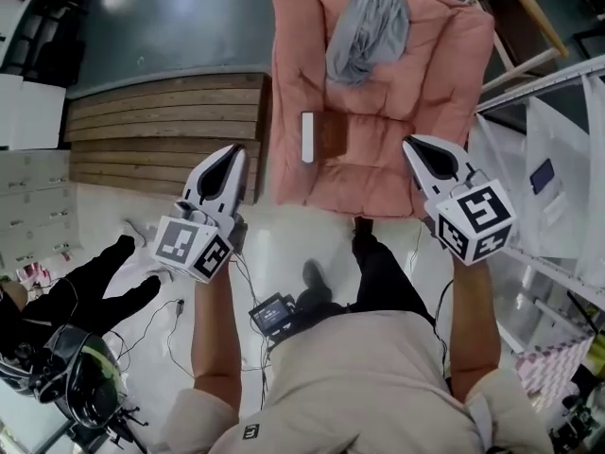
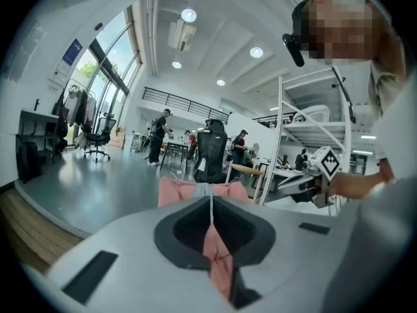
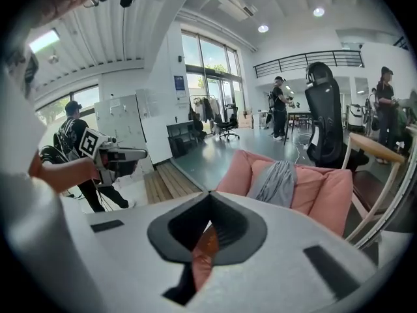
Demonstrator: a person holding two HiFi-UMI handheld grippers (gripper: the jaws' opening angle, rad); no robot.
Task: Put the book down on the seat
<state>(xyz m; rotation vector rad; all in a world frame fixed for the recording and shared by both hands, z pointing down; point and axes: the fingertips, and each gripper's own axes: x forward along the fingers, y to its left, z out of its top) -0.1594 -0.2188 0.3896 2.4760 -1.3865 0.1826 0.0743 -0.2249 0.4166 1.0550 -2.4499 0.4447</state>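
A brown book (image 1: 321,137) with a white page edge lies flat on the pink cushioned seat (image 1: 378,183) in the head view. Both grippers hover near the seat's front edge and neither touches the book. My left gripper (image 1: 236,149) is to the book's lower left, jaws shut and empty; in its own view the jaws (image 2: 210,207) meet in a thin line over the pink cushion (image 2: 218,253). My right gripper (image 1: 408,143) is at the book's right, also shut on nothing. Through its slit (image 3: 210,204) a bit of the brown book (image 3: 207,241) shows.
A grey cloth (image 1: 369,26) drapes over the chair's back cushion. A slatted wooden platform (image 1: 161,126) lies left of the chair. A metal rack (image 1: 558,159) stands at the right. A person in black (image 1: 85,301) crouches lower left. Cables and a small device (image 1: 274,315) lie on the floor.
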